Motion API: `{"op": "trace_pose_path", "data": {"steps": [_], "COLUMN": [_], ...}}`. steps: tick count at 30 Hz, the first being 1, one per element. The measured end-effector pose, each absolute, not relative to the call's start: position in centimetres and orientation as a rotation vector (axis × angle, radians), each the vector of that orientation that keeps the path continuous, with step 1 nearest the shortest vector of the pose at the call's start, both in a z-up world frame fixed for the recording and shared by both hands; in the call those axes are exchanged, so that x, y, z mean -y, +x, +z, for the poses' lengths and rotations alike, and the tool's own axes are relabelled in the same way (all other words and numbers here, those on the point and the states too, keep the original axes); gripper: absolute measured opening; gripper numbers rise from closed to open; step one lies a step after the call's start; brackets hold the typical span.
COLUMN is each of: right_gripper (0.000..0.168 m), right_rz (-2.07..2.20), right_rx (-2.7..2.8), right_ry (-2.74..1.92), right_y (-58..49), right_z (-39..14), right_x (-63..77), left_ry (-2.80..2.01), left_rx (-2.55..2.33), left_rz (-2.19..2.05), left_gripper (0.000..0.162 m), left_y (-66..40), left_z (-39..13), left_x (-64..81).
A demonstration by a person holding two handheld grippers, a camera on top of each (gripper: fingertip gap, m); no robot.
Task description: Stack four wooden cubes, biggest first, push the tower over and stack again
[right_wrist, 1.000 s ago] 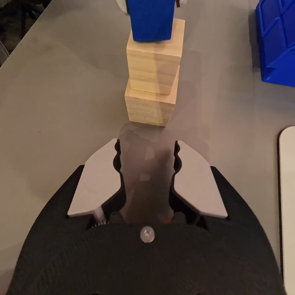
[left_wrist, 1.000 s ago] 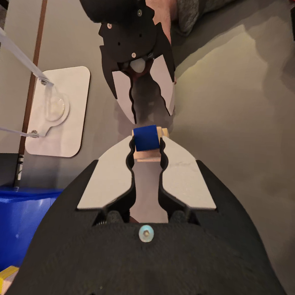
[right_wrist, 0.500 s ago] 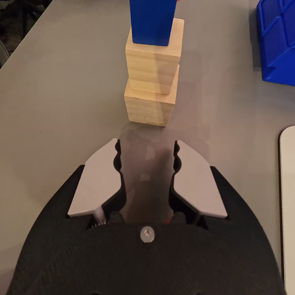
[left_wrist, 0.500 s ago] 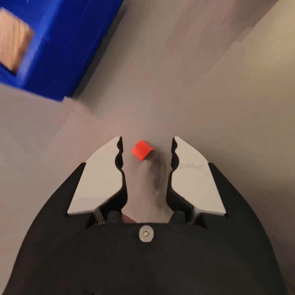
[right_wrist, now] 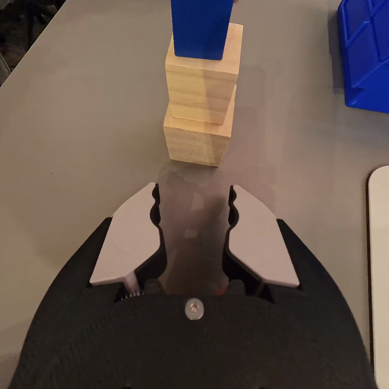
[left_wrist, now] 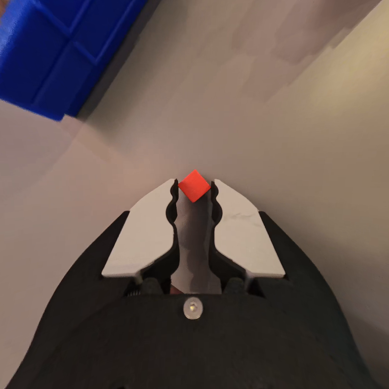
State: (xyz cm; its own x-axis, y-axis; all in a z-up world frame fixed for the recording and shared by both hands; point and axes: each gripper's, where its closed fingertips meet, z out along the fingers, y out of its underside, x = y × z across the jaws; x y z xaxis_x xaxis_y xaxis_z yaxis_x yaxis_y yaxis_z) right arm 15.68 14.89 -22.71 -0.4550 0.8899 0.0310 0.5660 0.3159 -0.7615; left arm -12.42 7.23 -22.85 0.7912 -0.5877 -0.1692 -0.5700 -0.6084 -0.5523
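Grey table (left_wrist: 273, 105): red cube (left_wrist: 194, 186) btwn left claw (left_wrist: 194, 183) tips.

We are seeing a grey table (right_wrist: 84, 126) filling both views, its smooth top showing soft shadows and a brighter, yellowish patch of light toward the right side of the left wrist view. We are looking at a blue plastic bin (left_wrist: 48, 54) sitting on the table in the upper left corner of the left wrist view, its ribbed wall slightly blurred; the same bin (right_wrist: 366, 63) is showing at the upper right edge of the right wrist view. We are also noticing a white board with rounded corners (right_wrist: 379, 273) lying flat at the right edge of the right wrist view, cut off by the frame.
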Motion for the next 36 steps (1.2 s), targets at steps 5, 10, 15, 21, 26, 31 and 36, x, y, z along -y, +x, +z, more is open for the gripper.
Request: {"op": "trace_pose_path", "data": {"steps": [5, 10, 15, 21, 26, 31, 36], "right_gripper": [0.063, 0.063, 0.063, 0.063, 0.063, 0.063, 0.056], "right_rz": [0.967, 0.963, 0.965, 0.967, 0.966, 0.967, 0.971], "right_rx": [2.138, 2.139, 2.141, 2.143, 2.143, 2.143, 2.136], "right_ry": [-1.287, -1.282, -1.279, -1.279, -1.279, -1.278, -1.264], "right_y": [15.7, 15.7, 15.7, 15.8, 15.7, 15.7, 15.8], "right_z": [-22.7, -22.7, -22.7, -22.7, -22.7, -22.7, -22.5], "right_x": [-14.9, -14.8, -14.8, -14.8, -14.8, -14.8, -14.7], "left_ry": [-2.145, -1.933, -1.913, -1.960, -1.994, -1.953, -1.952], "left_rx": [-0.987, -1.254, -1.445, -1.463, -1.486, -1.410, -1.232], "left_rz": [-0.192, -0.288, -0.319, -0.376, -0.348, -0.345, -0.260], "left_gripper": [0.029, 0.029, 0.029, 0.029, 0.047, 0.059, 0.026], "left_y": [-4.5, 6.1, 11.4, 11.6, 11.4, 10.6, 5.3], "left_z": [-17.0, -11.7, -11.8, -12.2, -13.2, -12.0, -12.3], "left_x": [-9.6, -11.6, -12.7, -13.0, -12.9, -12.9, -12.4]}}
